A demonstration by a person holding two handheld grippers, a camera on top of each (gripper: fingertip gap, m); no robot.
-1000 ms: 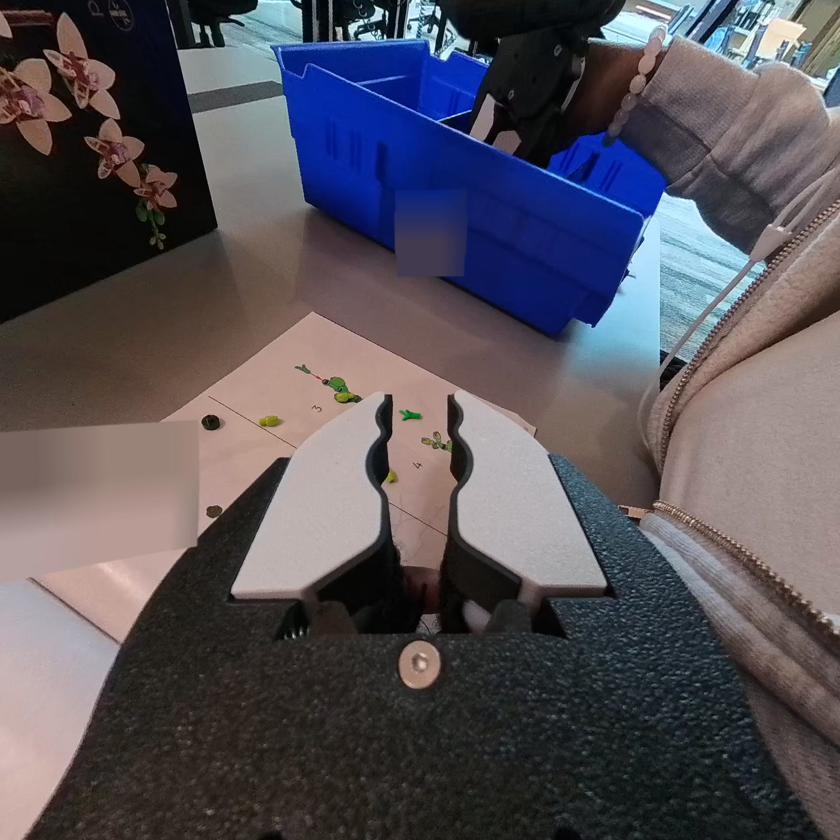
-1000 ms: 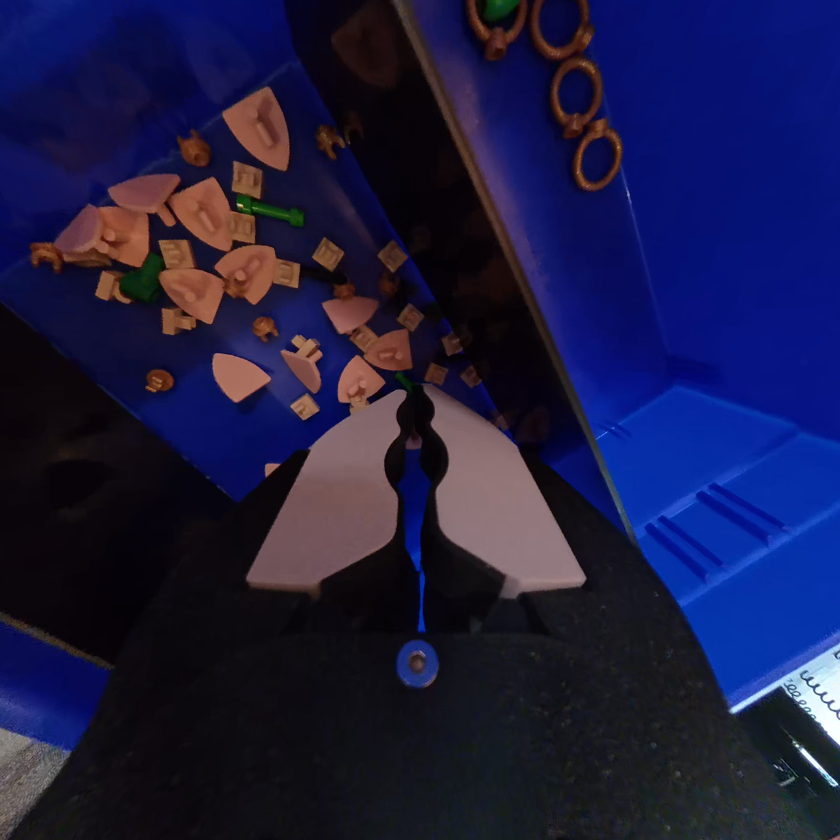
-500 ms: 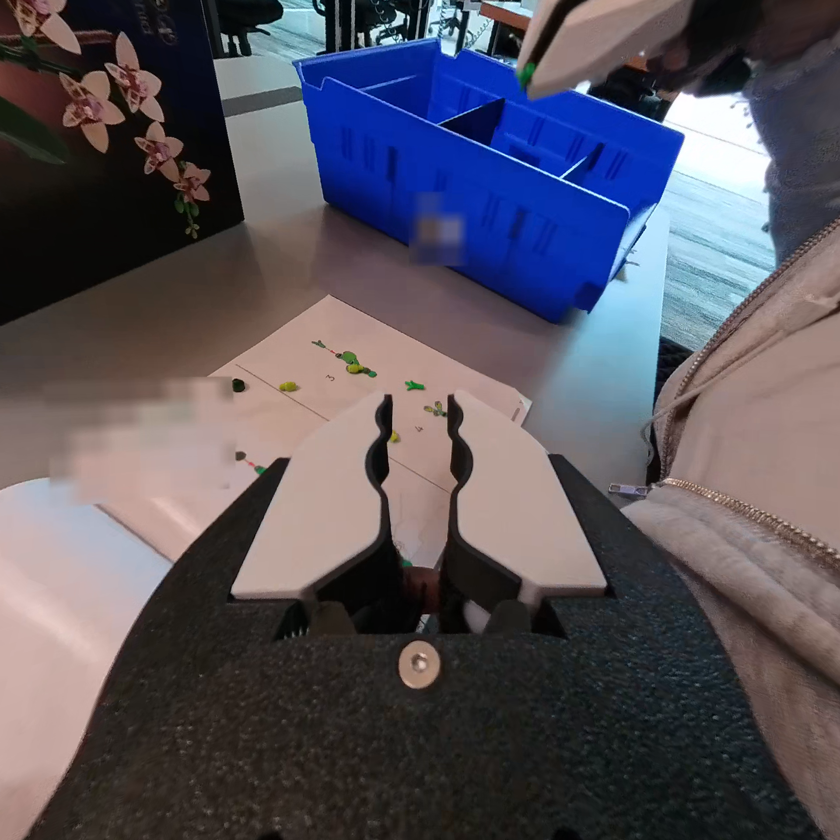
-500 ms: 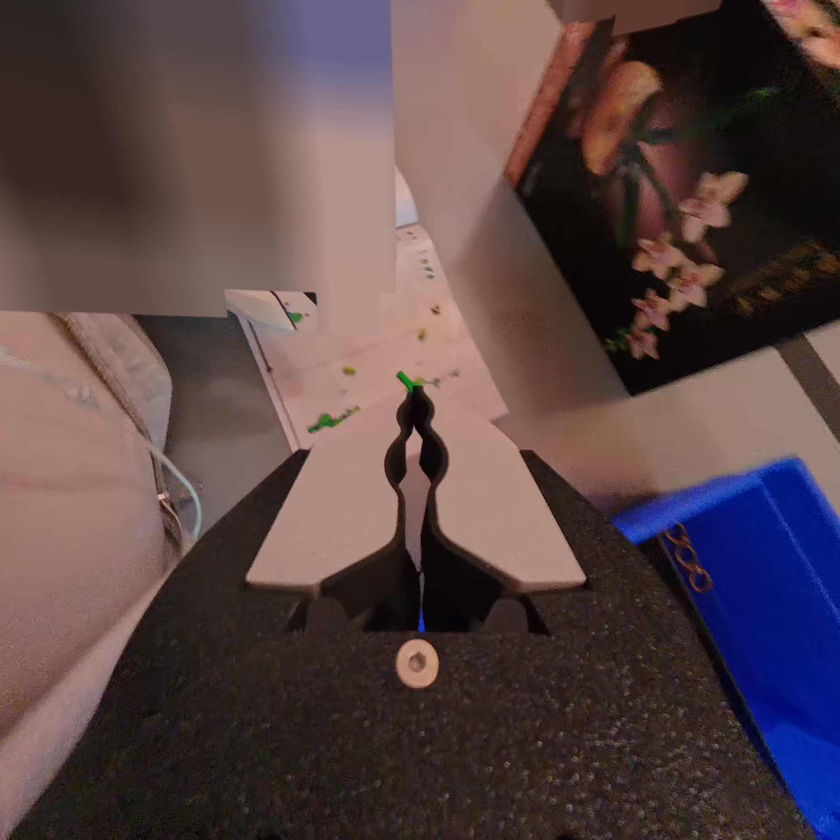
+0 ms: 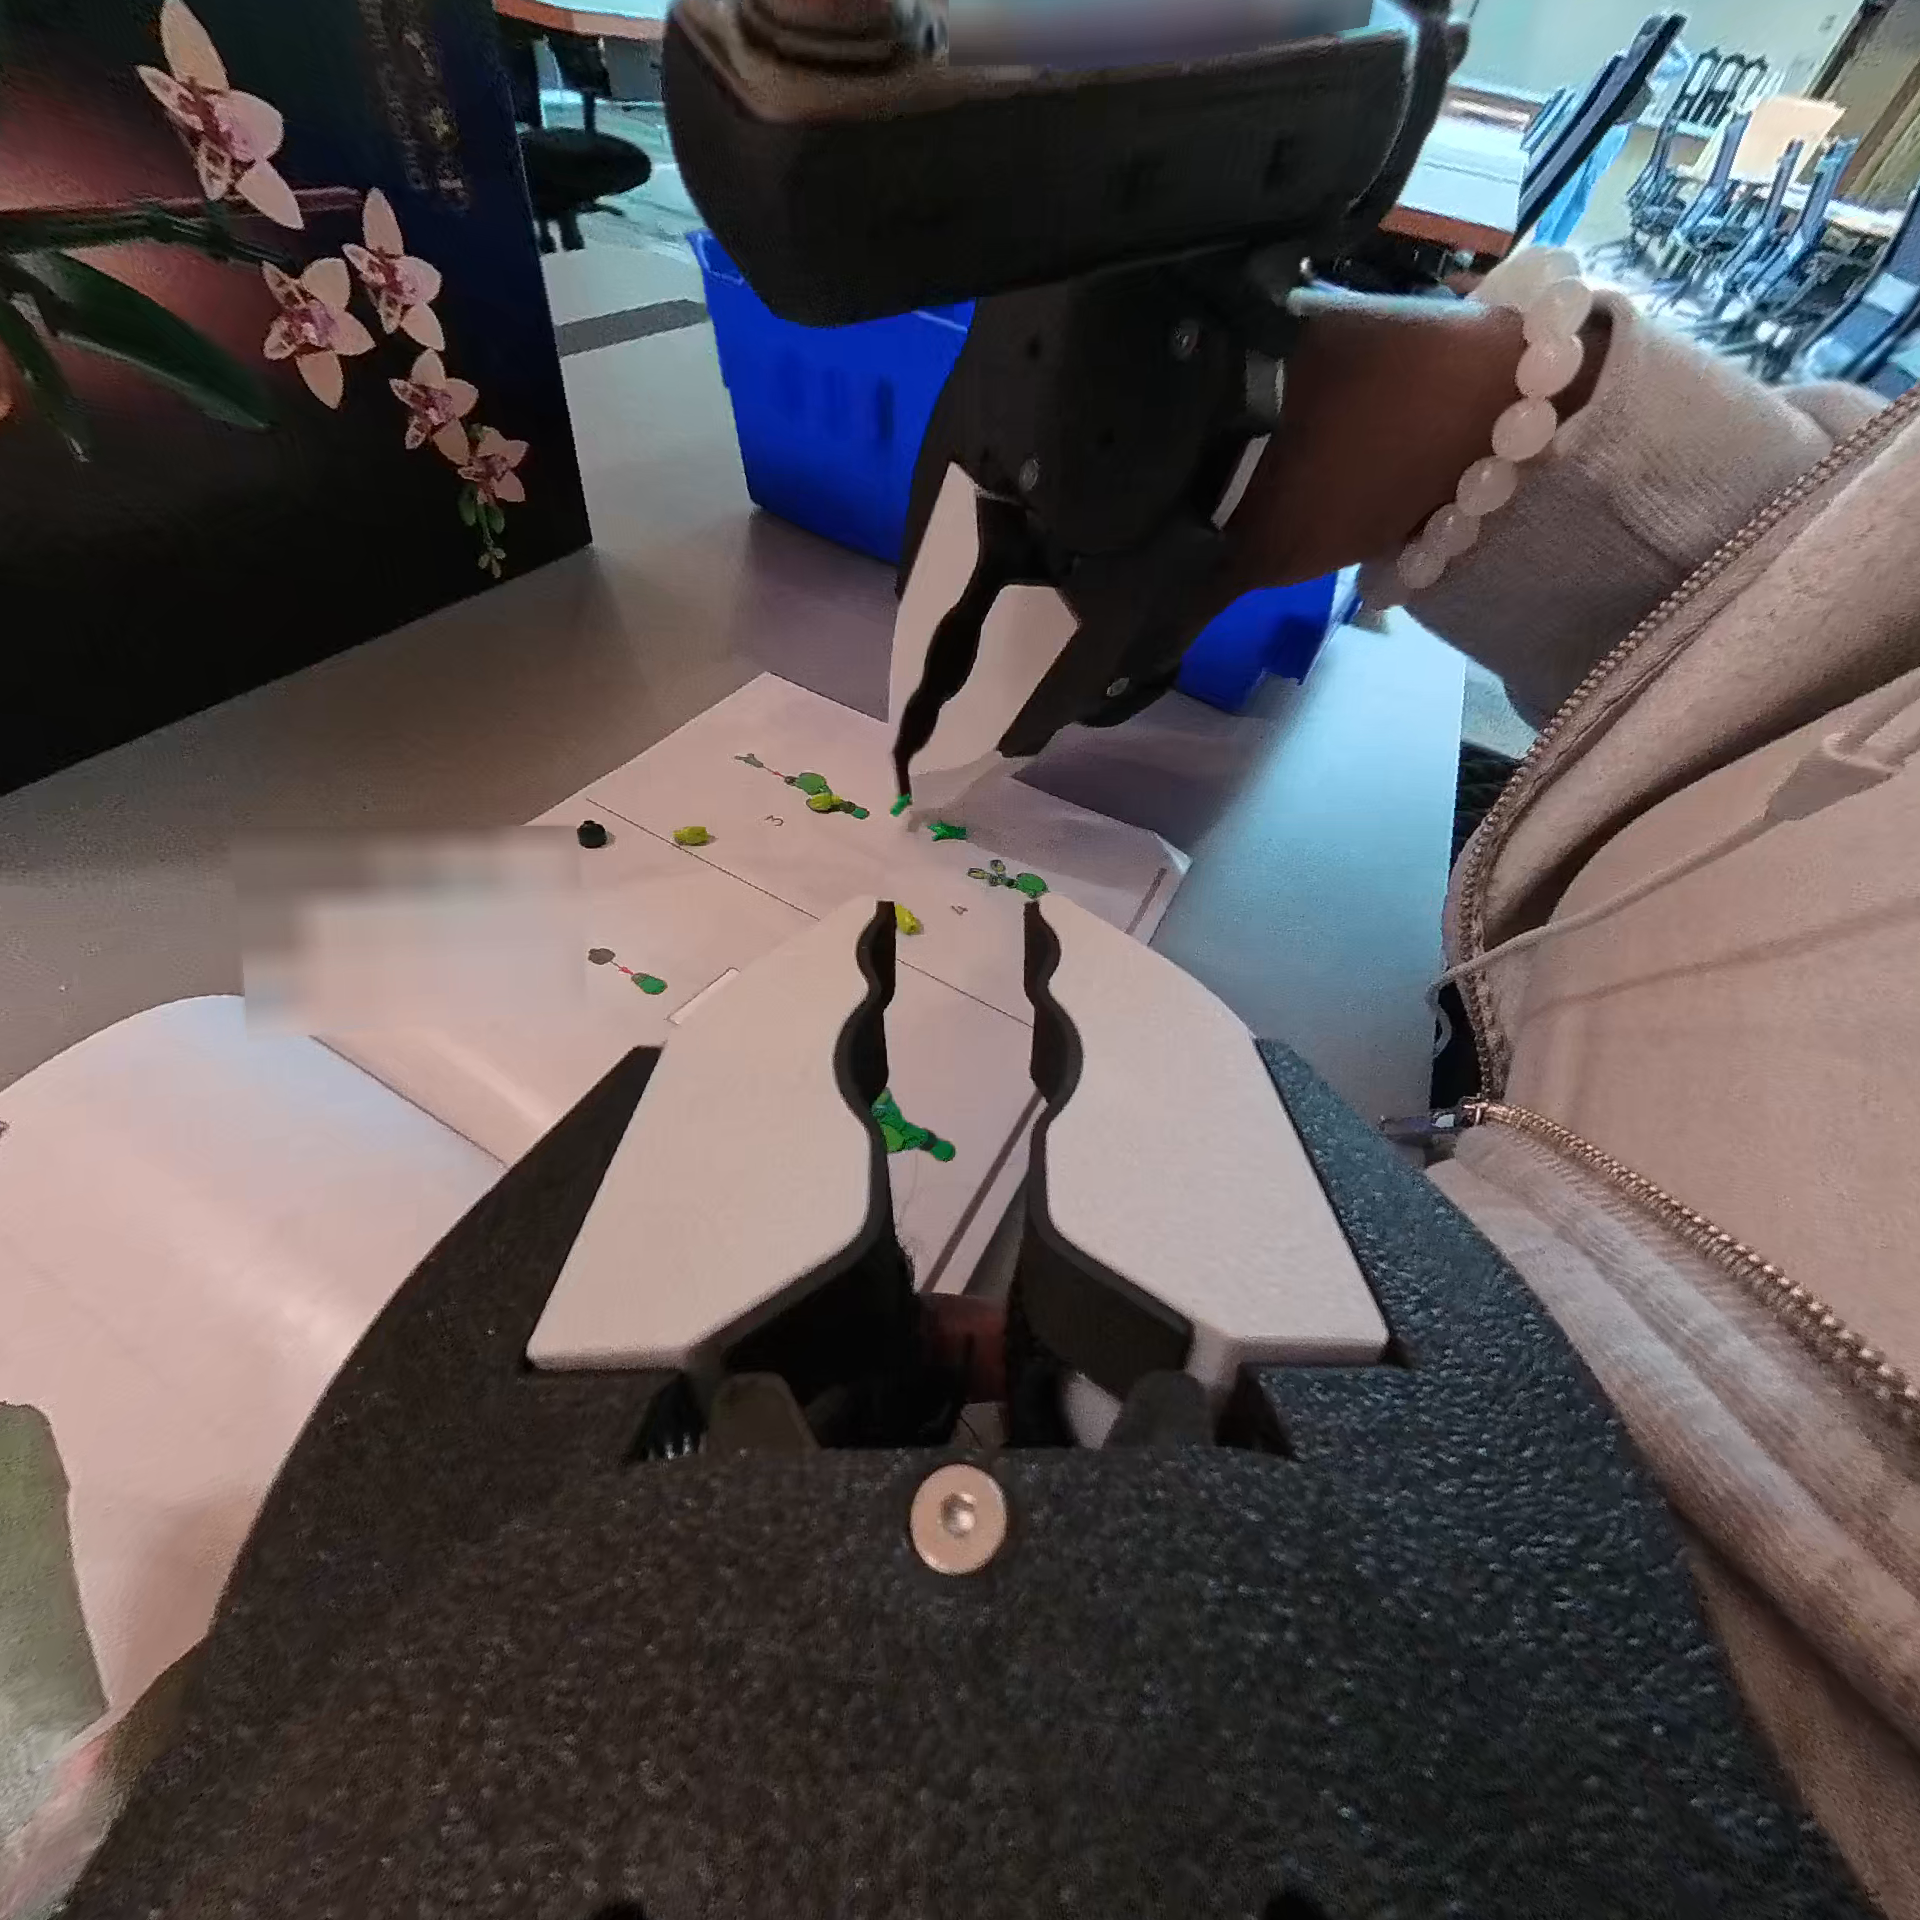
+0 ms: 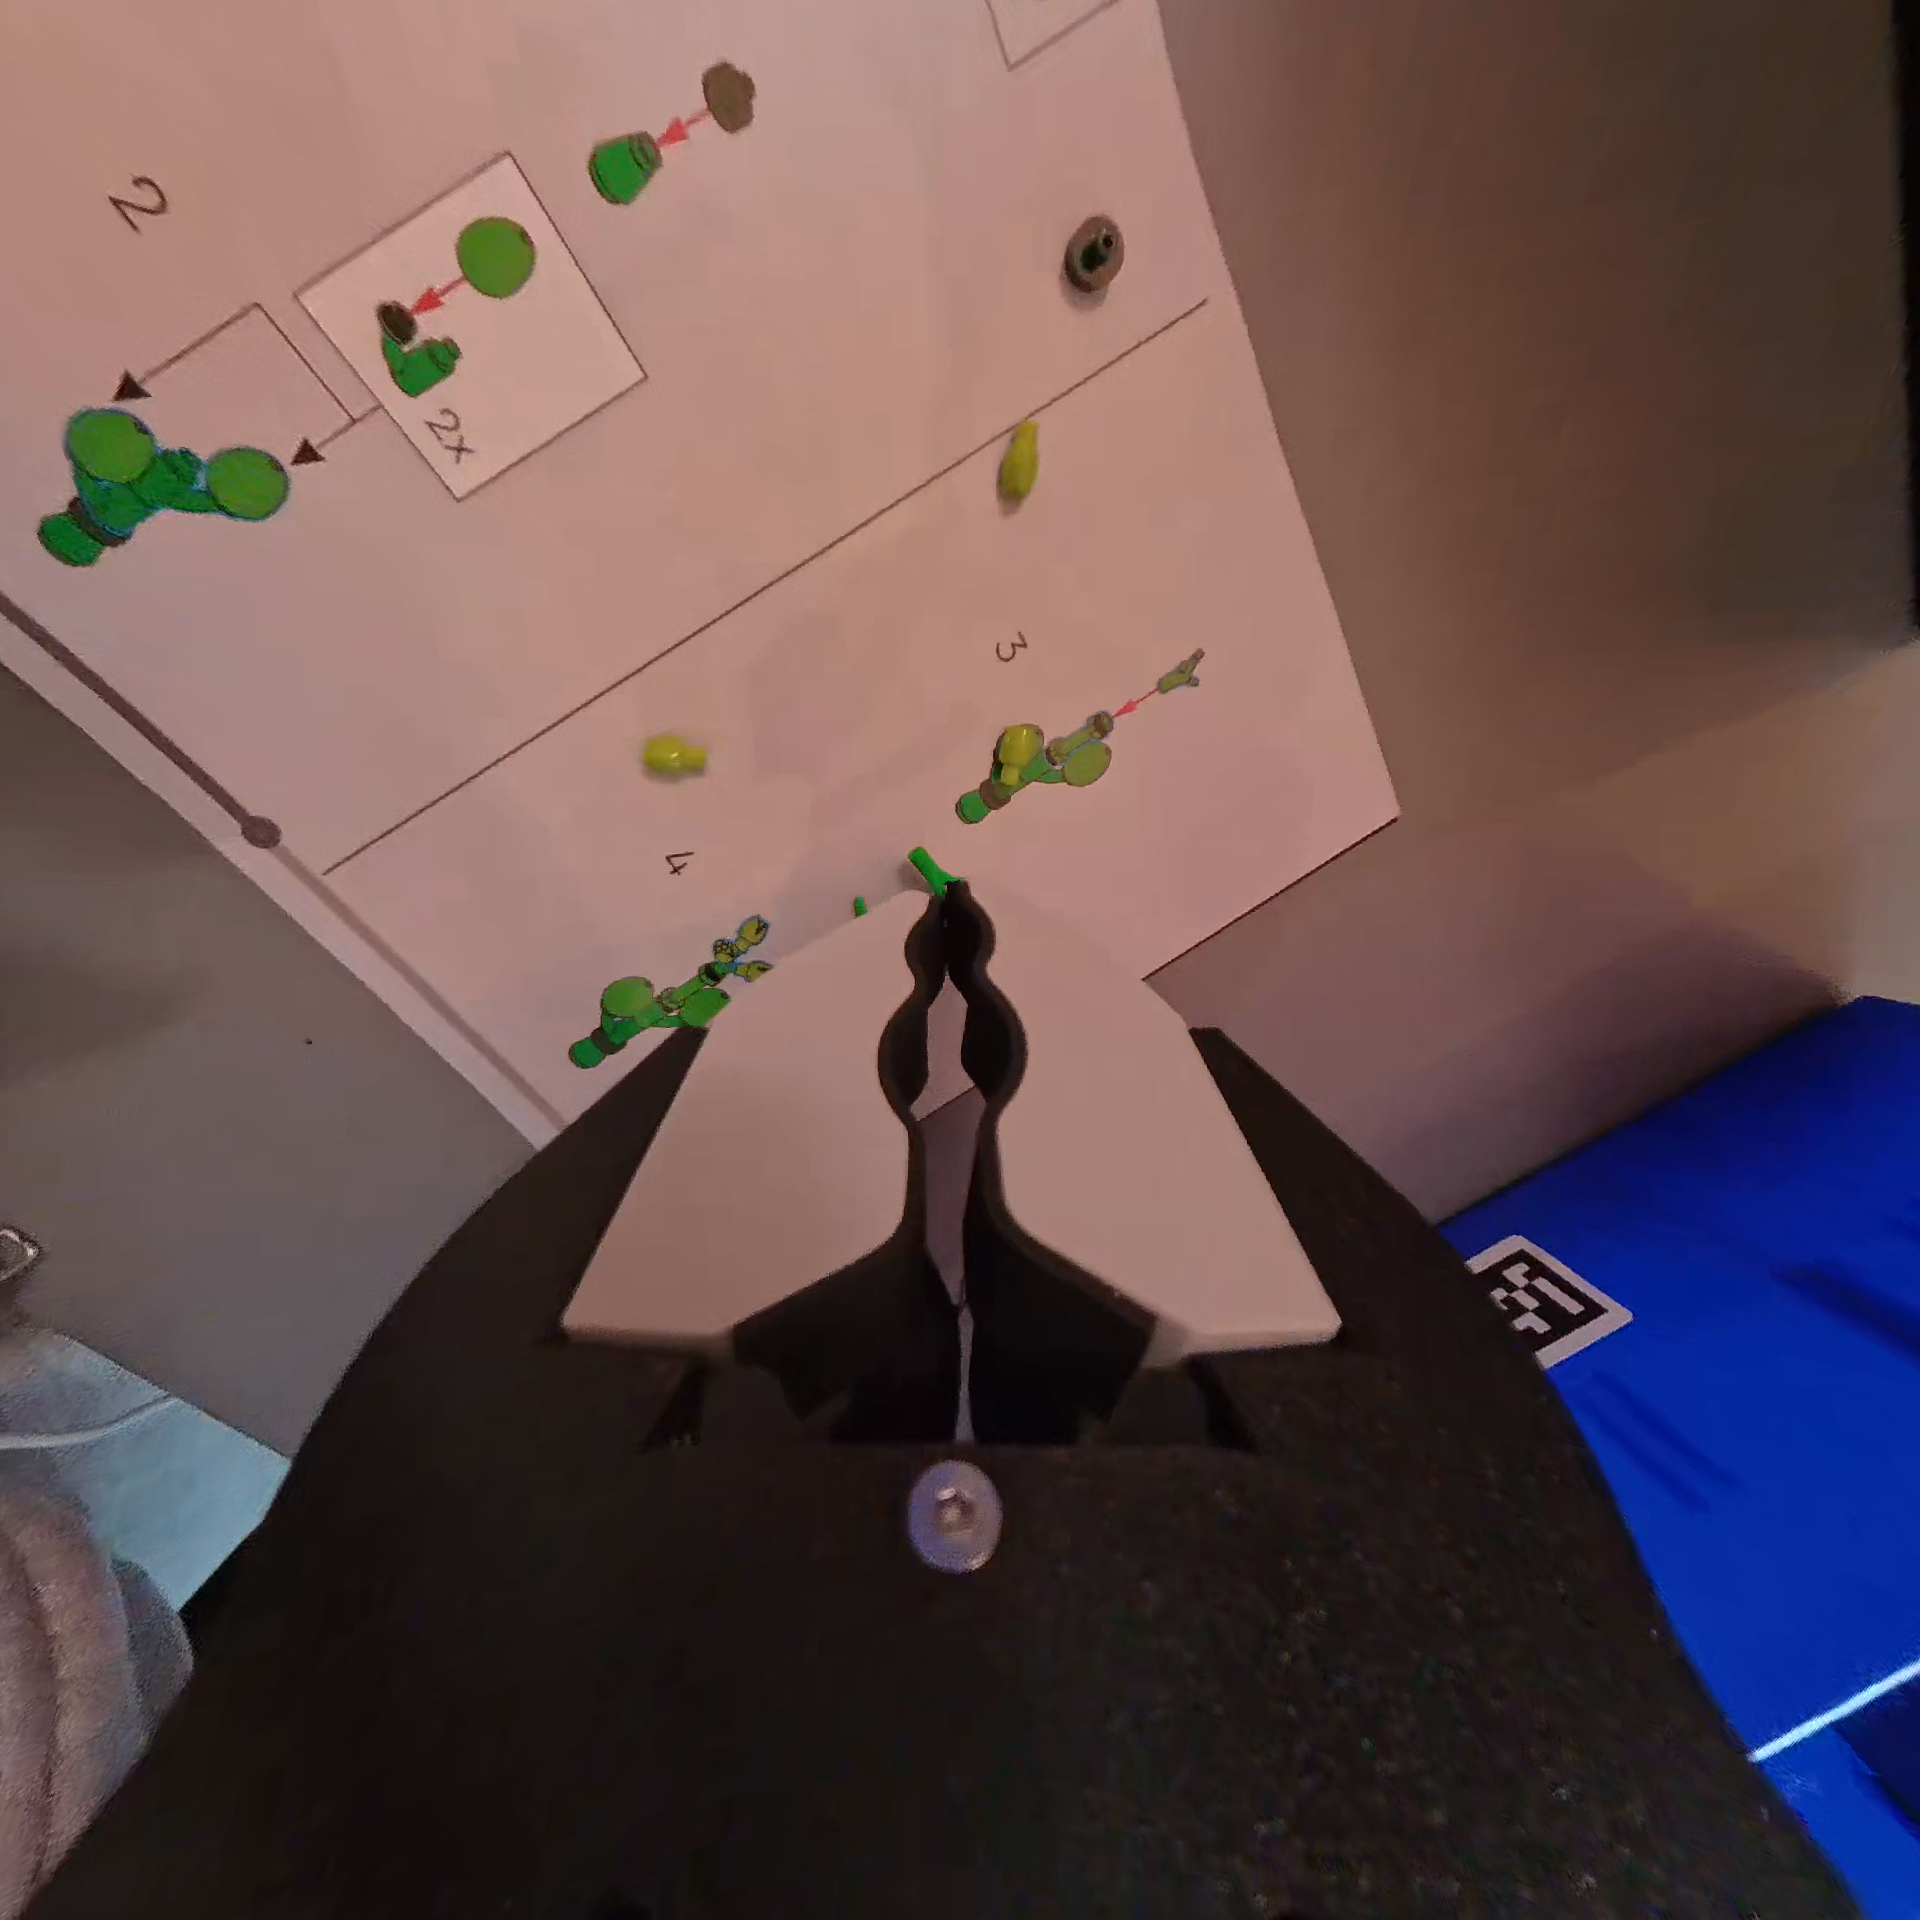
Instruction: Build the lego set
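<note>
Delivering a stem piece to the instruction sheet

Right gripper (image 6: 951, 896), clenched on a green stem piece (image 6: 928, 869), hovers over the instruction sheet (image 6: 831, 582); left gripper (image 5: 956, 914) released, empty. Next: set it down gently.

Quantities in view: two grippers; one open instruction booklet (image 6: 831, 499); two loose yellow-green pieces (image 6: 1018, 462) on its page; one small dark round piece (image 6: 1093, 252); one green stem piece (image 6: 928, 871); one blue bin (image 5: 831, 416); one flower-printed box (image 5: 260, 364).

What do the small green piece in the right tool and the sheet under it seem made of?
Small green stem-like piece: likely smooth hard plastic, evenly bright, pinched by the right tool. White printed instruction sheet: paper, matte, thin, curving off the table.
</note>
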